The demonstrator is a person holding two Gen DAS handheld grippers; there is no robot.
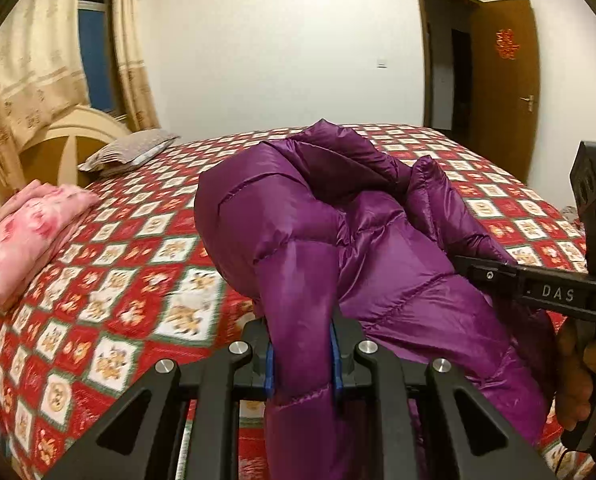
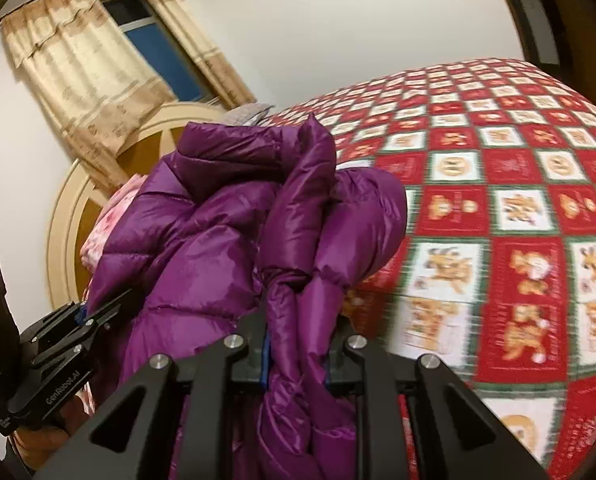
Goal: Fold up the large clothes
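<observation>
Counted: one shiny purple quilted down jacket, two black two-finger grippers, one folded pink floral blanket, one grey patterned pillow, one brown wooden door, two beige patterned curtains.

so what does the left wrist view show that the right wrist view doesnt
Only the left wrist view shows the open brown door, the grey pillow lying whole on the bed, and the right gripper from the side. Only the right wrist view shows the left gripper from the side. Both show the purple down jacket pinched in each gripper, the red patterned bedspread, the curtains and the window.
</observation>
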